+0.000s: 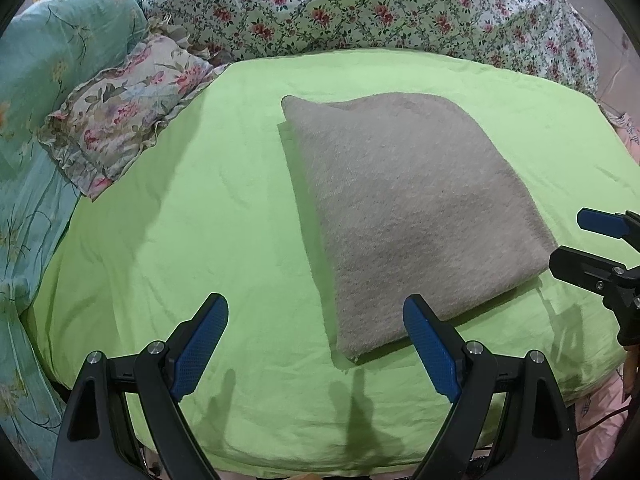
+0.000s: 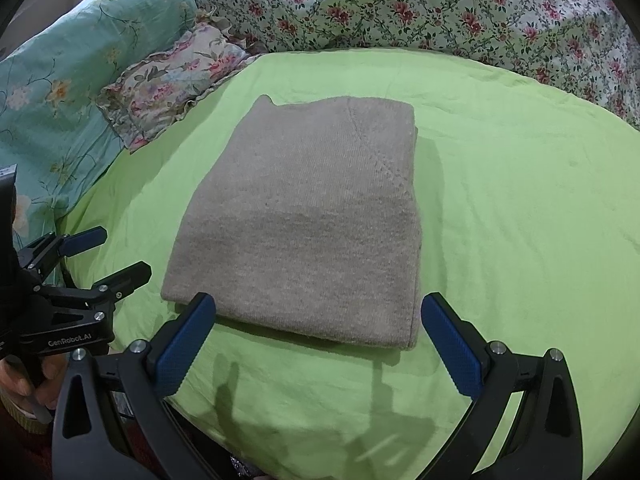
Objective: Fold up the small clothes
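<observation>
A grey-beige knitted garment [image 1: 404, 208] lies folded into a flat rectangle on the light green sheet [image 1: 192, 216]; it also shows in the right wrist view [image 2: 304, 224]. My left gripper [image 1: 316, 308] is open and empty, above the sheet just before the garment's near left corner. My right gripper [image 2: 318, 304] is open and empty, its fingers straddling the garment's near edge without touching it. The right gripper also shows at the right edge of the left wrist view [image 1: 568, 240], and the left gripper at the left of the right wrist view [image 2: 120, 252].
A small floral pillow [image 1: 120, 112] with a ruffled edge lies at the sheet's far left. A teal floral quilt [image 1: 48, 80] is piled on the left and a red-flowered duvet [image 1: 360, 8] along the back. The green sheet [image 2: 520, 220] lies bare right of the garment.
</observation>
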The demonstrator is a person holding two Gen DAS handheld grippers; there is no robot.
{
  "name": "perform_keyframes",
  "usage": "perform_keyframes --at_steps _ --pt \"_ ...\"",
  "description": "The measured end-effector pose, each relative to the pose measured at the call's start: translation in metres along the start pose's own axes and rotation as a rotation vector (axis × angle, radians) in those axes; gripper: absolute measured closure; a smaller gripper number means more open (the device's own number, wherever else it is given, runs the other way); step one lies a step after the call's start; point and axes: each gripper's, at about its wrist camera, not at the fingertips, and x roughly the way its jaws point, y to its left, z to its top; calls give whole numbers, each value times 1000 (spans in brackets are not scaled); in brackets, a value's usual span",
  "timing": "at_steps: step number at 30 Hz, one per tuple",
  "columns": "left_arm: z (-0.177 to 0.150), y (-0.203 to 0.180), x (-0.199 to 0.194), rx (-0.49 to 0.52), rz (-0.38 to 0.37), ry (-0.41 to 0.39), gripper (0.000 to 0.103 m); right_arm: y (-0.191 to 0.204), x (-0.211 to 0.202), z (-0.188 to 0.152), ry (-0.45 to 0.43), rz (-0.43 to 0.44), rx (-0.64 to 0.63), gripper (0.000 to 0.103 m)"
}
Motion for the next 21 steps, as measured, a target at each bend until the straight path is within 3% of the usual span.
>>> perform_keyframes --at_steps 21 --pt "3 -6 -5 2 -11 -10 13 1 -1 4 -1 -3 -2 1"
